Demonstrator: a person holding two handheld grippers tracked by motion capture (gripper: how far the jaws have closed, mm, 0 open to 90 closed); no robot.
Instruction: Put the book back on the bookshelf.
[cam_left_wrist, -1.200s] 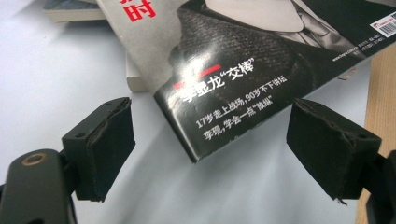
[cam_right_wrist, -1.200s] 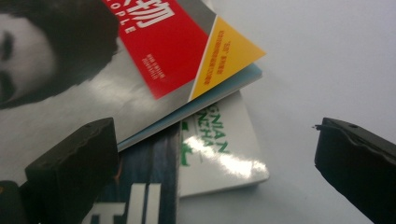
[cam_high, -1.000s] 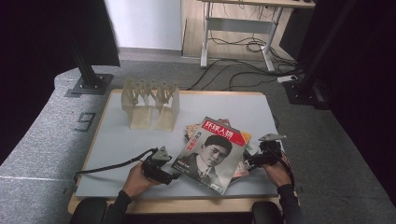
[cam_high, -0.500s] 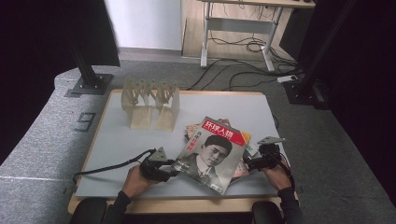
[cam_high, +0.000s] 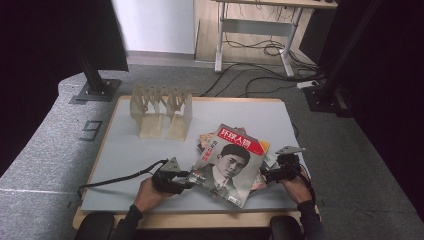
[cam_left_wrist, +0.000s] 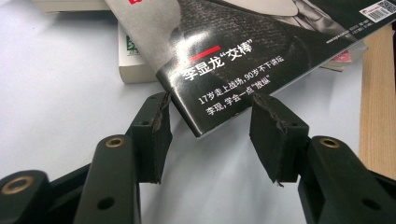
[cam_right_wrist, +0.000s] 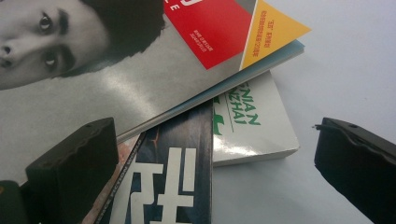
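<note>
A magazine with a portrait cover lies on top of a loose pile of books at the table's middle right. At its near left corner my left gripper lies level. In the left gripper view that corner is wedged between the two pads, which touch its two edges. The jaws have just been closing on it. At the pile's right side my right gripper stands wide open. In the right gripper view its jaws flank a dark book and a white book under the magazine, pressing on nothing.
A pale wooden rack stands at the back left of the grey table top. The left gripper's cable trails across the front left. The wooden table rim runs close behind the pile's near end.
</note>
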